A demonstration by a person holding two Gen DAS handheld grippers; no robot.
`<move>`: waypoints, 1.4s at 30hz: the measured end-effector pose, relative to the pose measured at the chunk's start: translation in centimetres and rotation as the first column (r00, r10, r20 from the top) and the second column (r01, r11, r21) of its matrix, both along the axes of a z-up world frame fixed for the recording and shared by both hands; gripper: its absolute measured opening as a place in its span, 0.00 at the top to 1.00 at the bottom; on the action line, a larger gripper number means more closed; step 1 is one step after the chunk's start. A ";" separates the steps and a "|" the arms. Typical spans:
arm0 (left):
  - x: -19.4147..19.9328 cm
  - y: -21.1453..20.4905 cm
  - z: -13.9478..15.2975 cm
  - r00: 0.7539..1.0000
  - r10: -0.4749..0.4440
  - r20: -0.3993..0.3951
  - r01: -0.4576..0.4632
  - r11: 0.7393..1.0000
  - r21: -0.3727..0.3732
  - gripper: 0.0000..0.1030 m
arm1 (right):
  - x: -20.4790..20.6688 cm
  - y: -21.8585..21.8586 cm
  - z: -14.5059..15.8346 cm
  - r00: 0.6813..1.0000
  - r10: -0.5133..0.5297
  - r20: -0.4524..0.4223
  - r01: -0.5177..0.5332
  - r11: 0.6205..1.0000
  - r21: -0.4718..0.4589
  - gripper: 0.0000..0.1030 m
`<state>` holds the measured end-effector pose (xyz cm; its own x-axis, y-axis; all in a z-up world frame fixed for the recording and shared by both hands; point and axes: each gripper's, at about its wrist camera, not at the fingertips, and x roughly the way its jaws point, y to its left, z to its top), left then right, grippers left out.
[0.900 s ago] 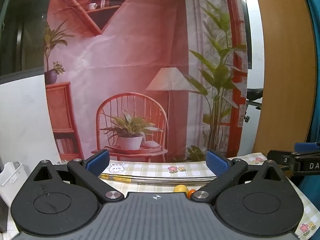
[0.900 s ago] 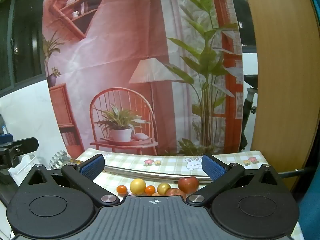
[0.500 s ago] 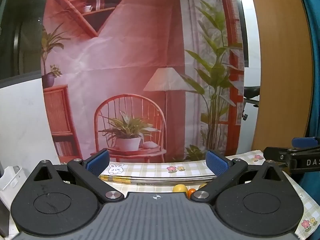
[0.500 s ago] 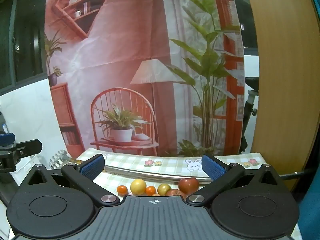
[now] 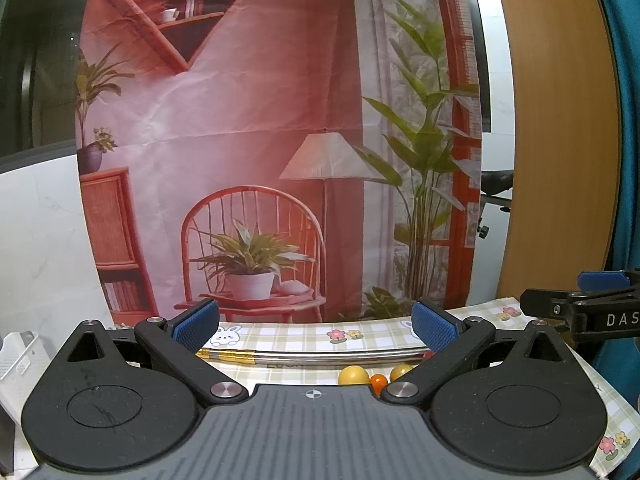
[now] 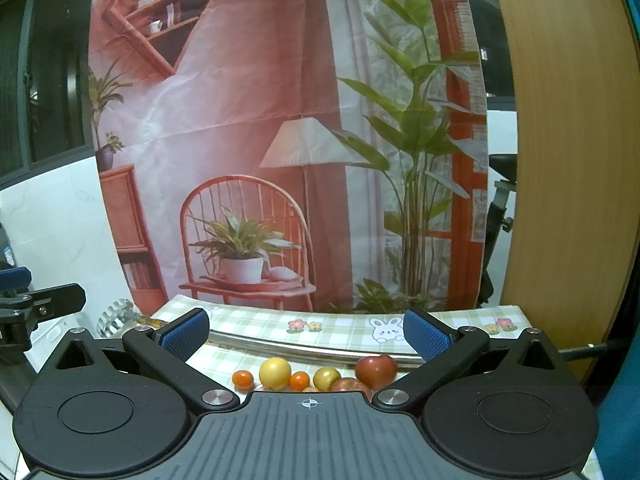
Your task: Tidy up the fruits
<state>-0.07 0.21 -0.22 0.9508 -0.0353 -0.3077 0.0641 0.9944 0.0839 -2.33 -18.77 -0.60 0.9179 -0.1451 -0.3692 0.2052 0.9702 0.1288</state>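
Small round fruits (image 6: pixel 275 373) on checked cloth (image 6: pixel 340 326): seven visible (two yellow, three orange, two red), below the spread, empty right gripper (image 6: pixel 306 334); left gripper (image 5: pixel 316 326) likewise spread, empty.

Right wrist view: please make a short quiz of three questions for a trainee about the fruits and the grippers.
1. True or false: the right gripper holds a fruit.
2. Which fruit sits farthest right in the right wrist view? A) yellow ball-shaped fruit B) dark red fruit C) small orange fruit
3. What lies on the checked tablecloth just behind the fruits?

Key: 1 false, both it and the left gripper are open and empty; 2 B; 3 a long metal rod.
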 end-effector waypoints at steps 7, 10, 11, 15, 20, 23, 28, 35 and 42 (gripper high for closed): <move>0.1 0.2 0.0 1.000 -0.003 -0.007 0.003 1.000 -0.004 0.00 | -0.1 0.0 0.1 1.000 0.001 0.004 -0.001 1.000 -0.001 0.00; 0.2 0.2 0.1 1.000 -0.002 -0.010 0.002 1.000 -0.009 0.00 | -0.1 -0.2 0.1 1.000 -0.003 0.004 0.003 1.000 -0.001 0.00; 0.3 0.2 0.1 1.000 -0.002 -0.011 0.002 1.000 -0.011 0.00 | -0.1 -0.2 0.1 1.000 -0.004 0.003 0.004 1.000 -0.002 0.00; 0.4 0.0 0.1 1.000 0.011 -0.013 -0.011 1.000 0.002 0.00 | -0.1 -0.3 0.1 1.000 -0.002 0.001 0.002 1.000 -0.001 0.00; 0.4 0.1 -0.1 1.000 0.007 -0.018 -0.007 1.000 -0.002 0.00 | -0.1 -0.1 0.0 1.000 -0.002 0.004 0.002 1.000 -0.006 0.00; 0.4 0.2 0.0 1.000 0.007 -0.021 -0.007 1.000 -0.007 0.00 | 0.0 -0.1 0.0 1.000 -0.002 0.004 0.002 1.000 -0.008 0.00; 0.5 0.3 0.0 1.000 0.008 -0.026 -0.008 1.000 -0.013 0.00 | 0.0 0.0 0.0 1.000 -0.004 0.004 0.004 1.000 -0.010 0.00; 0.6 0.1 0.0 1.000 0.008 -0.030 -0.008 1.000 -0.019 0.00 | 0.0 0.0 0.1 1.000 -0.001 0.003 0.001 1.000 -0.009 0.00; 0.7 0.1 -0.1 1.000 0.006 -0.030 -0.007 1.000 -0.022 0.00 | 0.0 0.0 0.0 1.000 -0.002 0.003 0.003 1.000 -0.009 0.00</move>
<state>0.61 0.28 -0.34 0.9415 -0.0367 -0.3351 0.0600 0.9964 0.0596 -2.30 -18.80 -0.57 0.9188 -0.1509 -0.3647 0.2072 0.9709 0.1203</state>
